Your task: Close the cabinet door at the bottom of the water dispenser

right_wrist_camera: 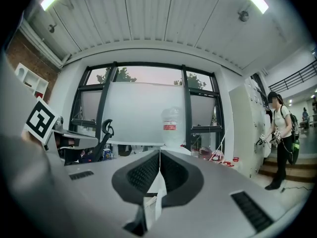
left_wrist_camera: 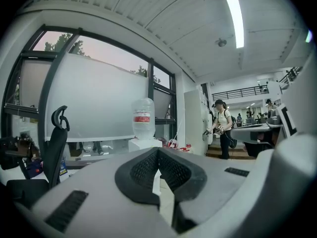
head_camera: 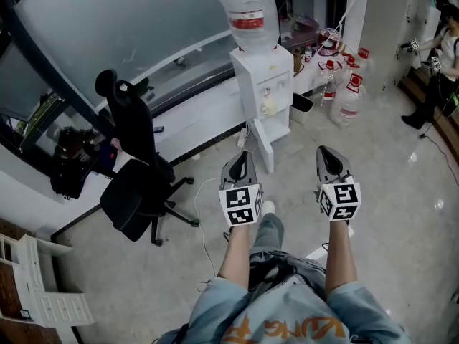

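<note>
The water dispenser stands by the low window ledge, its bottom cabinet door swung open over the floor. The left tool and right tool hang side by side short of it, both clenched, both empty.

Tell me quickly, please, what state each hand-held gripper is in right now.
Left grey hand-held gripper: closed, holding nothing.
Right grey hand-held gripper: closed, holding nothing.
</note>
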Tool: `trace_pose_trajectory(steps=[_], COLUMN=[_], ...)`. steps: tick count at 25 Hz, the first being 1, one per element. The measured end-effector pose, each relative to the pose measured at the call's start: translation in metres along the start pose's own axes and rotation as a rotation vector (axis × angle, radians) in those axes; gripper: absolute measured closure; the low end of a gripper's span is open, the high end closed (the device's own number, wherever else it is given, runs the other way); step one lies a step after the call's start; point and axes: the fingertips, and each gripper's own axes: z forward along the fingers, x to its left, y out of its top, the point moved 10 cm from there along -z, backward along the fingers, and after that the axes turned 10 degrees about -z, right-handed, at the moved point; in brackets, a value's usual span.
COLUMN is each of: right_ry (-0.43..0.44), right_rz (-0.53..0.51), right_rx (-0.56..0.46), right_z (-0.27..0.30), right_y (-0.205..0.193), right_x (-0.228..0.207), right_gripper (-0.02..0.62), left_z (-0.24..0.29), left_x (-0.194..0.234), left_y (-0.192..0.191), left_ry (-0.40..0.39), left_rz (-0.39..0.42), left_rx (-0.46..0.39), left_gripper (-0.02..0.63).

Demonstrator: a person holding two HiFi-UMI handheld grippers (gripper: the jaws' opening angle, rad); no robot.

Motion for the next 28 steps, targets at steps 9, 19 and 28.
trace_pose_trajectory(steps=[9, 19, 28], right_ry=[-0.091, -0.086, -0.035], right_rz=[0.002, 0.059, 0.123], right_rx=[0.021, 0.090, 0.162], right_z=[0.041, 0.128, 0.242], right_y=[-0.016, -0.041, -0.076], right_x=[-0.039, -0.062, -0.056], right_gripper=[0.566, 0.566, 0.566], left_z=[0.072, 0.167, 0.253], left_x=[0.004, 0.030, 0.089], left_y=[-0.008, -0.022, -0.045], left_ry=[-0.043, -0.047, -0.002], left_rz=[-0.017, -0.033, -0.028], left_rx=[0.018, 0.132, 0.277], left_gripper=[0.598, 0.598, 0.598])
